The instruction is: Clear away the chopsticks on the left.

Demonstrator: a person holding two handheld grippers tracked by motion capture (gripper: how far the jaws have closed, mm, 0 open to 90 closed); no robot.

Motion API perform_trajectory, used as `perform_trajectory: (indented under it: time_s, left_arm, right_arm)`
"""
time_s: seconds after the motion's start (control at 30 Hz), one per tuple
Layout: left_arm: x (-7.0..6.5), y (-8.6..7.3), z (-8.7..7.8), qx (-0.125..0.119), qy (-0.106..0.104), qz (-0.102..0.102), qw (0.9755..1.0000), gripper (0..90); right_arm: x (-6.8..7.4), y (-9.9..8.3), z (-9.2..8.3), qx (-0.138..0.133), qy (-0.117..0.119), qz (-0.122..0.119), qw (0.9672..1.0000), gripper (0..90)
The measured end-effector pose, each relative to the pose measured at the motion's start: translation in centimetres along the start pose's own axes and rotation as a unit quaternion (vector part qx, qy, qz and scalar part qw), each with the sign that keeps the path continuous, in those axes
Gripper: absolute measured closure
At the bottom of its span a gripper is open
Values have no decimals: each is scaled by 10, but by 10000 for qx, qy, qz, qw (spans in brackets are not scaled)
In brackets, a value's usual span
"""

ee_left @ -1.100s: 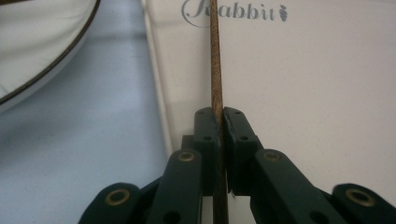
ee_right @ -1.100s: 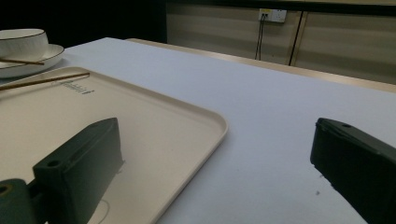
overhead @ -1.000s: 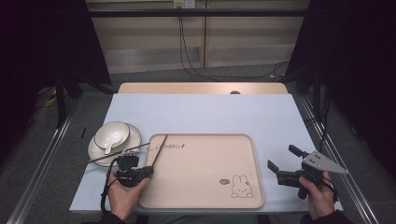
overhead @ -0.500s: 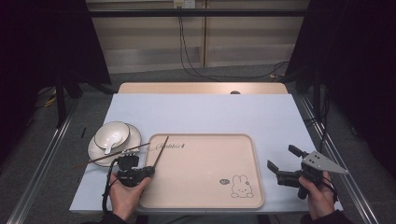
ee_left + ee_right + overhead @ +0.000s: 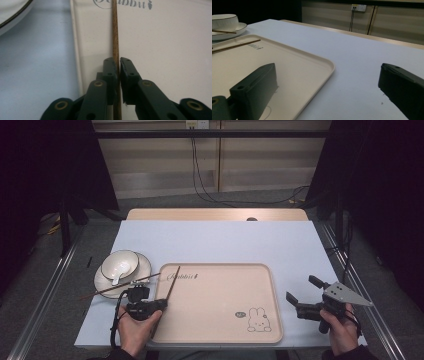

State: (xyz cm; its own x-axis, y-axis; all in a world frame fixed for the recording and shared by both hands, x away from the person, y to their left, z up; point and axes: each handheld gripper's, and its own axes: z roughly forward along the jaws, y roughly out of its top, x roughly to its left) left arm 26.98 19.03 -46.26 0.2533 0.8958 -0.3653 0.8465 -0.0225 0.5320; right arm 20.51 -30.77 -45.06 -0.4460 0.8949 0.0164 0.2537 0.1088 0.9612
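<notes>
Chopstick (image 5: 115, 37) lies on the tray (image 5: 220, 320) between my left gripper (image 5: 118, 65) pads, now easing apart; my right gripper (image 5: 307, 294) rests level, spread wide.

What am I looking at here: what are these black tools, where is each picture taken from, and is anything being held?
A person sits at a table with a hand-held two-jaw gripper in each hand. The high view looks down from above; the other two cameras ride on the grippers.

On the table lie a beige tray with a rabbit drawing, and a bowl on a plate, with one chopstick resting across the plate.

The left gripper has a second chopstick between its jaws, lying over the tray's left side; the jaws have just been opening slightly. The right gripper is open and empty.
</notes>
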Motion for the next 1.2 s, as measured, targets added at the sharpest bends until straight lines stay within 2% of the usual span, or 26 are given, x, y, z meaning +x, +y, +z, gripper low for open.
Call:
perform_trajectory:
  time_s: [0.1,0.13,0.2,0.3,0.37,0.47,0.53,0.63,0.8,0.87,0.93,1.0,1.07,1.1,1.17,1.2]
  left_arm:
    - [2,1,-1,8,-35,65,10000,729]
    - [1,1,-1,-76,-87,72,9999,707]
    - [1,1,-3,-76,-120,257,9996,660]
    - [2,2,-8,-228,-310,493,9980,570]
    - [5,3,-13,-361,-358,819,9953,488]
    - [10,3,-22,-553,-578,922,9925,384]
    - [12,2,-29,-665,-574,1157,9894,354]
    - [20,0,-37,-787,-773,1345,9847,318]
    - [35,-1,-53,-1139,-861,1532,9778,242]
    - [41,-2,-59,-1320,-839,1545,9755,214]
    - [49,-3,-66,-1405,-918,1586,9730,210]
    - [57,-3,-72,-1514,-834,1648,9711,184]
    - [66,-3,-77,-1596,-844,1778,9674,167]
    - [69,-3,-80,-1650,-826,1882,9646,158]
    - [76,-3,-83,-1708,-874,1972,9614,149]
    - [78,-2,-85,-1715,-911,1987,9606,135]
  right_arm:
    - [0,0,0,-1,6,10,10000,17]
    - [0,0,0,0,7,12,10000,17]
    - [0,0,-1,4,34,4,10000,18]
    - [0,0,-1,-19,25,4,10000,17]
    - [0,0,-1,-11,43,9,10000,17]
    - [0,0,-1,-14,44,13,10000,18]
    - [0,0,-1,-16,43,11,10000,18]
    - [0,0,-1,-26,41,14,10000,18]
    - [0,1,-1,-40,28,1,10000,17]
    - [0,1,-1,-38,25,5,10000,18]
    - [0,1,-1,-40,23,5,10000,18]
    - [0,1,-1,-37,23,15,10000,18]
    - [0,1,-1,-31,24,13,10000,18]
    - [0,0,0,-29,5,8,10000,18]
    - [0,1,0,-28,11,14,10000,18]
    - [0,0,0,-36,18,7,10000,17]
